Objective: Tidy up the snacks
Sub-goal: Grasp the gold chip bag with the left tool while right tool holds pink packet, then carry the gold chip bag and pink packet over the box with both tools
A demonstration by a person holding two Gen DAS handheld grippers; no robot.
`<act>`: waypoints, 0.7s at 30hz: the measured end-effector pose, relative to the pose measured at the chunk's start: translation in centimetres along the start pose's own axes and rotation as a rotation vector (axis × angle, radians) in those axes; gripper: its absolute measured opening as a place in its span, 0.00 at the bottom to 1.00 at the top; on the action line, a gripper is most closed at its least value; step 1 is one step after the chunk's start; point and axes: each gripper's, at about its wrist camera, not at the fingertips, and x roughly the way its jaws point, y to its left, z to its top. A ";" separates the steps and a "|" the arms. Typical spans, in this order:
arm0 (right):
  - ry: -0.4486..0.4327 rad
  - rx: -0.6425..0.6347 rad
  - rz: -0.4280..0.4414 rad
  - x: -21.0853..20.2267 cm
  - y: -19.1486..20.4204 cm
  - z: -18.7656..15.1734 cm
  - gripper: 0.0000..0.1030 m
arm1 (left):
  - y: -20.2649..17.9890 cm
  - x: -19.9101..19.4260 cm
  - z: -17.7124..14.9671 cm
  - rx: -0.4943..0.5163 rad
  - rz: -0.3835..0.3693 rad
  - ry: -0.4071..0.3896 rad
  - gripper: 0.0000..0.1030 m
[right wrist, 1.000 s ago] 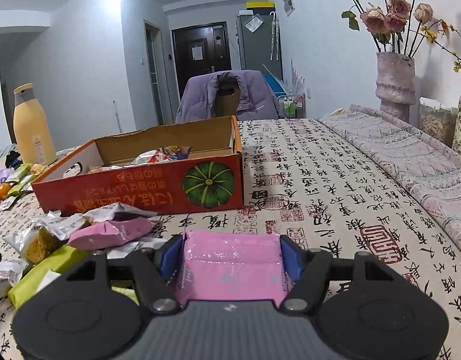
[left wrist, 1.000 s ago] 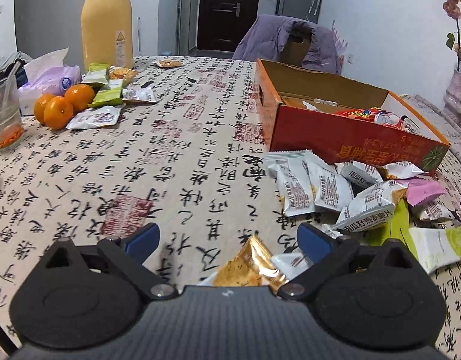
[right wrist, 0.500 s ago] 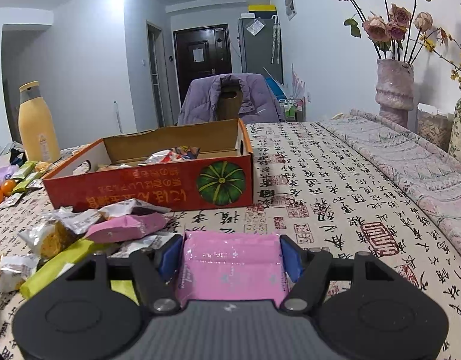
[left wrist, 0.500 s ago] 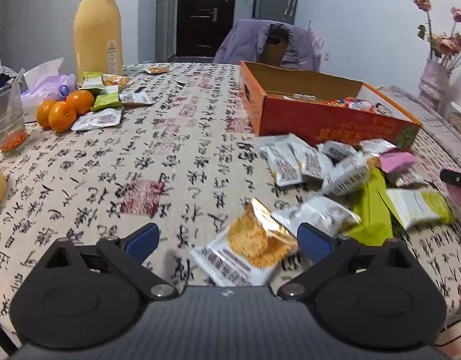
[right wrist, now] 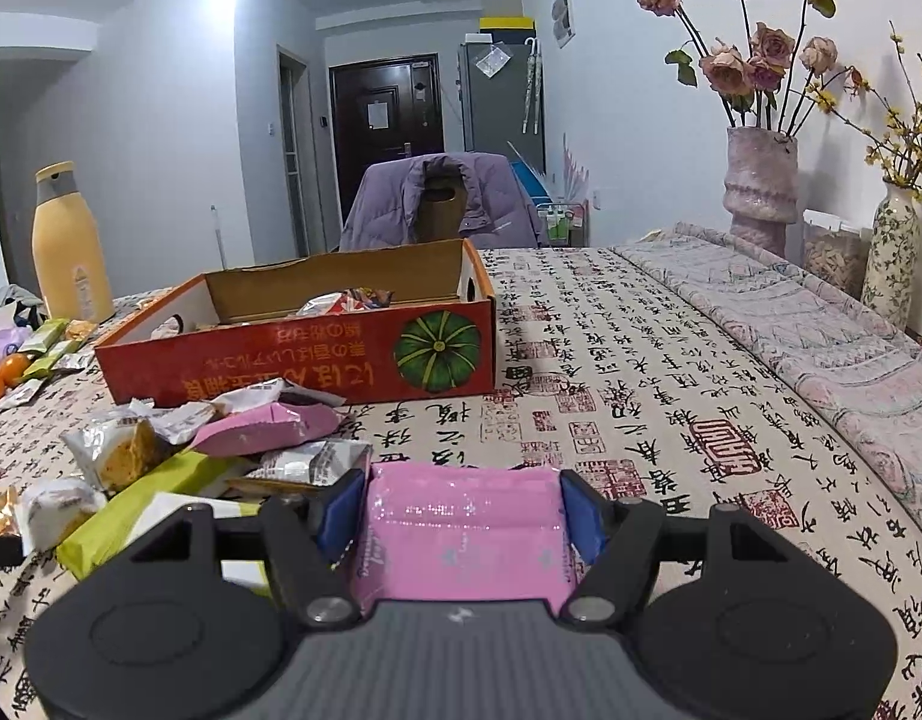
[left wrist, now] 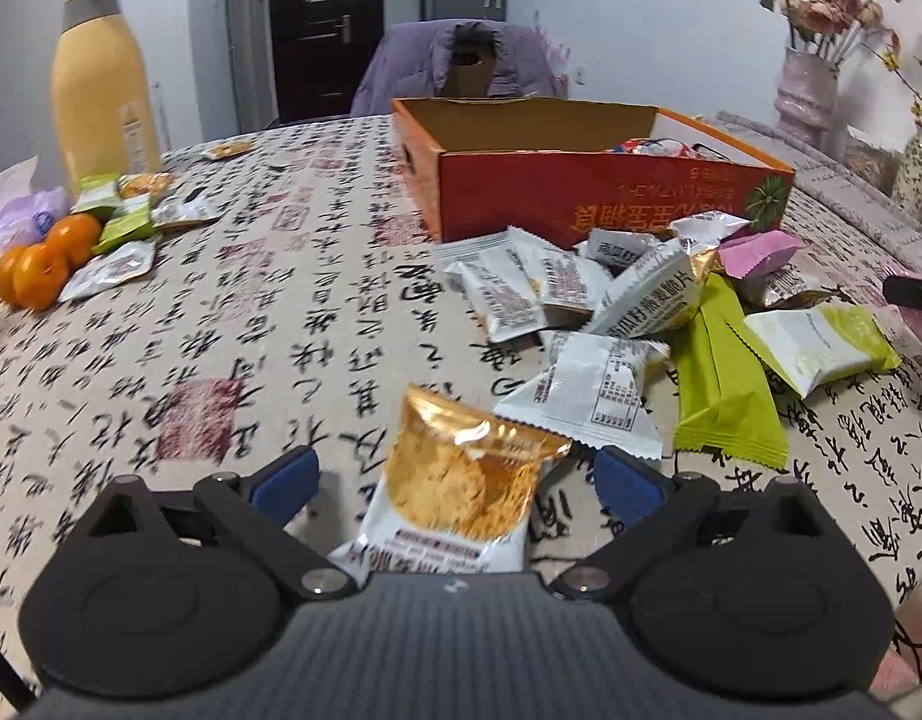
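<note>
The right claw (right wrist: 464, 510) is clamped on a pink snack packet (right wrist: 461, 540), its blue pads pressing the packet's two short sides so that the wrapper's long axis runs straight back toward the wrist. The red cardboard box (right wrist: 293, 360), already holding a few wrapped snacks, lies ahead and to the left of that claw, with a loose heap of packets between the two; the box's long side faces the claw, so the coming carry would probably go forward and leftward over the heap before the packet can be let go above the open top.

The left claw (left wrist: 455, 480) stands wide open and holds nothing. A gold snack packet (left wrist: 461, 474) lies on the worktop (left wrist: 221, 324) between its blue pads, untouched by either, its long axis pointing away from the claw. From this side the box sits well beyond the heap, ahead and to the right, so the right hand appears the nearer of the two to it.

The worktop wears a cloth printed with black calligraphy and red seals. At its far left stand a yellow bottle (left wrist: 98, 84), several oranges (left wrist: 41, 264) and a smaller cluster of snacks. A chair draped with a purple jacket (right wrist: 443, 198) sits at the far end, a dark door behind it, and vases of dried roses (right wrist: 761, 186) line the white wall on the right.
</note>
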 end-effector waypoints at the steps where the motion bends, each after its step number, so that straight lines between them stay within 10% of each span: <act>1: 0.000 -0.002 0.001 0.0 0.1 0.0 0.66 | -0.1 0.3 0.0 0.005 -0.005 0.002 0.95; 7: 0.010 -0.001 0.010 0.5 0.3 -0.1 0.66 | -0.4 0.1 0.0 0.025 -0.025 -0.034 0.58; 21: -0.013 -0.005 0.042 -0.6 0.6 0.0 0.66 | -1.1 -3.8 -0.2 0.004 0.063 -0.145 0.54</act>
